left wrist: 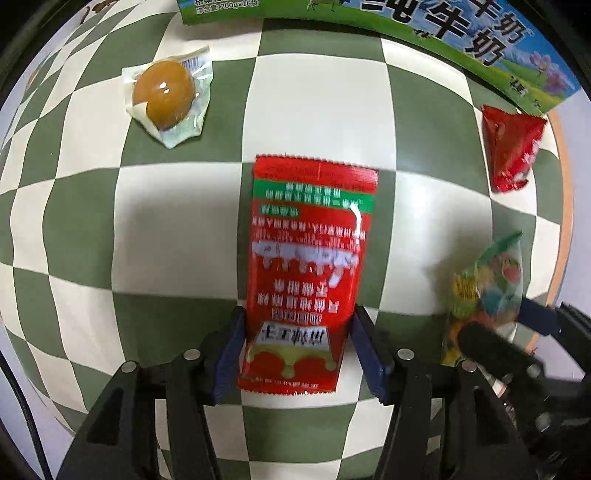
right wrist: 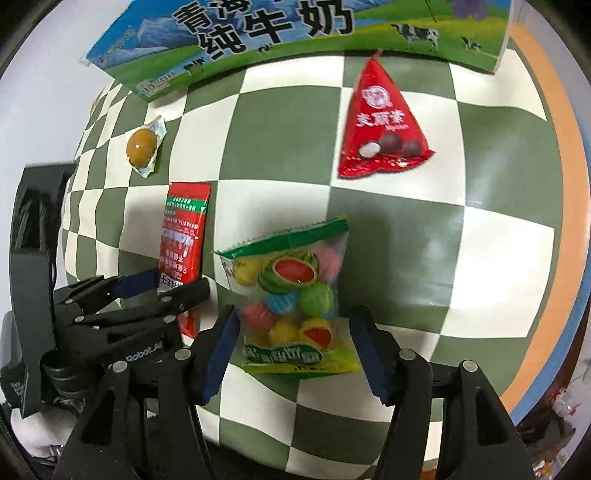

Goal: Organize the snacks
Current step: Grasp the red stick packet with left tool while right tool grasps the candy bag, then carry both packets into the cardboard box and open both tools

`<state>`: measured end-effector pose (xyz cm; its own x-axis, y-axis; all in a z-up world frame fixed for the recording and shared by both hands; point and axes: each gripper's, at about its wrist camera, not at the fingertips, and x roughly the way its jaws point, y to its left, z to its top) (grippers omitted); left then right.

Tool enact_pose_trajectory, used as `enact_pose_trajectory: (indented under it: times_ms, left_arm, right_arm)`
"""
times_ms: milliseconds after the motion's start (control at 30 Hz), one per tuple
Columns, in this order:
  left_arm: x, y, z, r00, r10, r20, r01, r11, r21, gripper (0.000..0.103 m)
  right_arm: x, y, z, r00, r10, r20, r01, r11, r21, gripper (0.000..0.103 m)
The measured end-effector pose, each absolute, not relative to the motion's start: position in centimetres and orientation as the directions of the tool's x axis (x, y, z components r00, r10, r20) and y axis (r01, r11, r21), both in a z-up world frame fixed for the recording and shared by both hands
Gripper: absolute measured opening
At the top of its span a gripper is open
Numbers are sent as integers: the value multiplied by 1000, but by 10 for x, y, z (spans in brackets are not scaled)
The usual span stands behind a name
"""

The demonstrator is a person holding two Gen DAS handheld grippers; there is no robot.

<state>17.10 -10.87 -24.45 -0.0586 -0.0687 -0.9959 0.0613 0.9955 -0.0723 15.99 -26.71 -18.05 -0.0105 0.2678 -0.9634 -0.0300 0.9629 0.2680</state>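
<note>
Grasp step on both sides, nothing lifted yet by the look of it. Left gripper [left wrist: 297, 354] straddles the bottom end of the red sachet [left wrist: 310, 258] at 6 o'clock in its own view — blue fingers [left wrist: 231, 354] touch or nearly touch both edges, can't tell if they're squeezing or just closing in. Right gripper [right wrist: 291, 350] frames the candy bag [right wrist: 295, 295] at 6 o'clock in the right view; fingers [right wrist: 364, 350] parted, a gap shows on the right edge, so not gripping. Both packets lie flat on the checkered surface [right wrist: 406, 240], just beside each other.

Farther out: wrapped egg [left wrist: 164, 94] at 11 o'clock, triangular red pack [right wrist: 380, 125] at 1 o'clock, milk carton box [right wrist: 277, 33] along 12 o'clock.

Next move, I judge — close firmly on each packet, lift clear, carry toward the box. Thin slick film, so pinch low and square.
</note>
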Motion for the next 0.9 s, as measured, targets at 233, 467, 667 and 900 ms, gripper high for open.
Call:
enact_pose_trajectory:
  times_ms: [233,467,667,900]
  left_arm:
    - [197,-114,-239,-36,-83,-996,43,995,-85,60]
    - [204,-120,-217,7,-94,-996,34,995,-94,43]
    - [205,-107,-161,79,-169,-982,17,986,-168,43]
    - [255,-122,-65,205,-288,-935,71,958,-279,43]
  right_arm:
    - [159,-249,-189,38,209,-977,-26,978,208,61]
    - [156,-239,-182,92,163,-982,-69,985,157,52]
    - [150,-255,-146,140,232,-963,-42,973,228,51]
    - [182,-290,-63,266,317,-910,-32,947,321,51]
